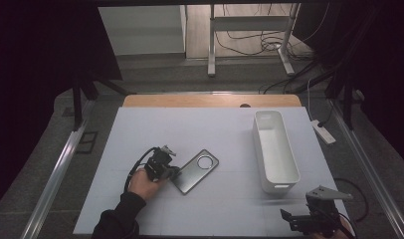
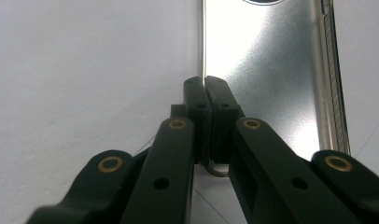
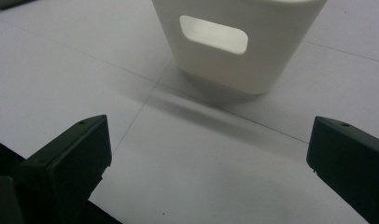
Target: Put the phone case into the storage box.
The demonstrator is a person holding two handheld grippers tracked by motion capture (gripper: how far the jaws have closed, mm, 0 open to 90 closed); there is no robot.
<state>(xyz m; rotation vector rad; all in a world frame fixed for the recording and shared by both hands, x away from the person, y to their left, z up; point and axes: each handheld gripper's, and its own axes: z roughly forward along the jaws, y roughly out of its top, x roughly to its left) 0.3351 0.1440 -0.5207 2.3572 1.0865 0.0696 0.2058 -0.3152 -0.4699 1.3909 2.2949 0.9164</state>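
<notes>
The flat silvery metal phone-shaped plate with a round hole (image 1: 195, 171) lies askew on the white table sheet (image 1: 210, 134), its near corner pinched by the clamped left gripper (image 1: 174, 172), with the long white plastic bin (image 1: 274, 149) well apart beside the wide-open right gripper (image 1: 309, 219).

Flat silver-grey metal phone-shaped plate (image 1: 195, 171), brushed sheen, darker ring around a pale round cutout. Plain white oblong plastic bin (image 1: 275, 151), no pattern. Pale lavender-white table mat (image 1: 210, 134) ruled with thin grey lines. Matte black left gripper (image 2: 205, 95), brass-coloured rivets. Black right gripper (image 3: 208, 161), grey top plate.
</notes>
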